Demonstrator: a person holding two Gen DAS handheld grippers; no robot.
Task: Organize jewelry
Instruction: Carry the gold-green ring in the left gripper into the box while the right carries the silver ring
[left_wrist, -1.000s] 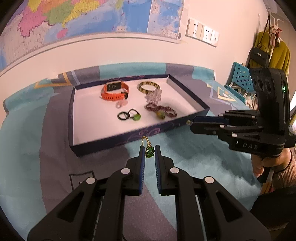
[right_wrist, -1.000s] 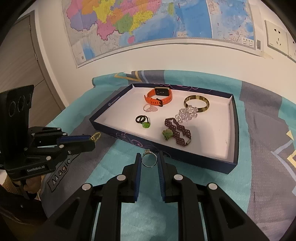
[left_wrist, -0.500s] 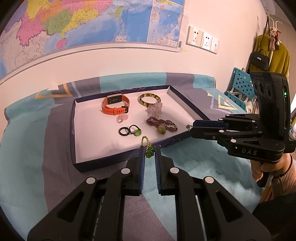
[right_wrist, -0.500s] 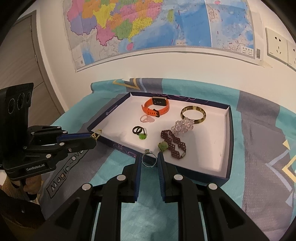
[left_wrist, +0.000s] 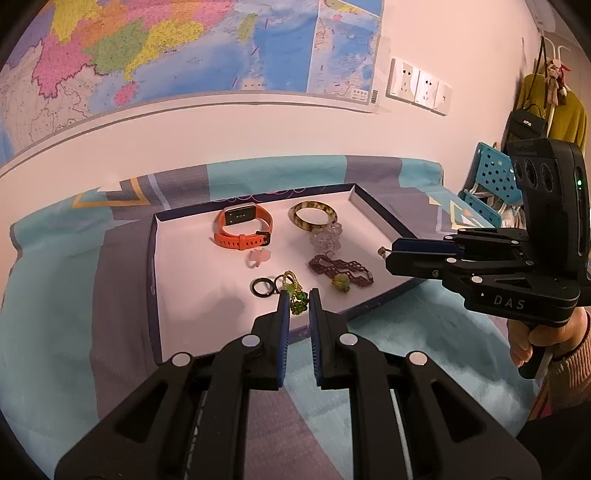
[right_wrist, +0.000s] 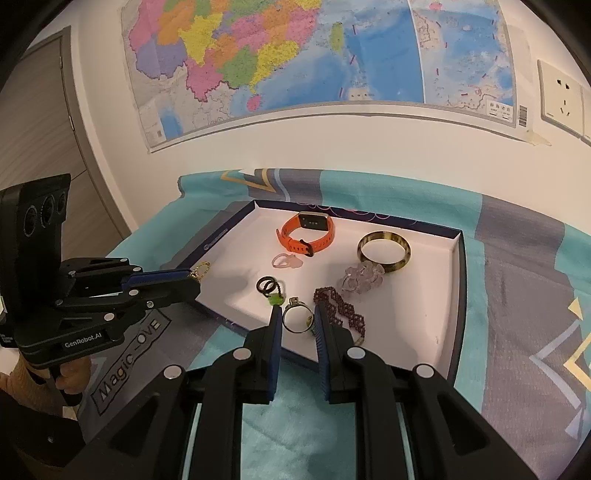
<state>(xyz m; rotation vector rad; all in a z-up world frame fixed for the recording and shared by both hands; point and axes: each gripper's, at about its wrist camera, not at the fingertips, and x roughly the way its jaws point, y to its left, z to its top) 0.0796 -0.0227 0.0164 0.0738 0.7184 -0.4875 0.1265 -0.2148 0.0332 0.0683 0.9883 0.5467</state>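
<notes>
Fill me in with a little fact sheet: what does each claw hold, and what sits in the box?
left gripper: shut on green bead charm with gold chain
right gripper: shut on thin metal ring
container: shallow dark-blue box with white floor
inside box: orange smartwatch, tortoiseshell bangle, clear crystal bracelet, maroon beaded bracelet
</notes>
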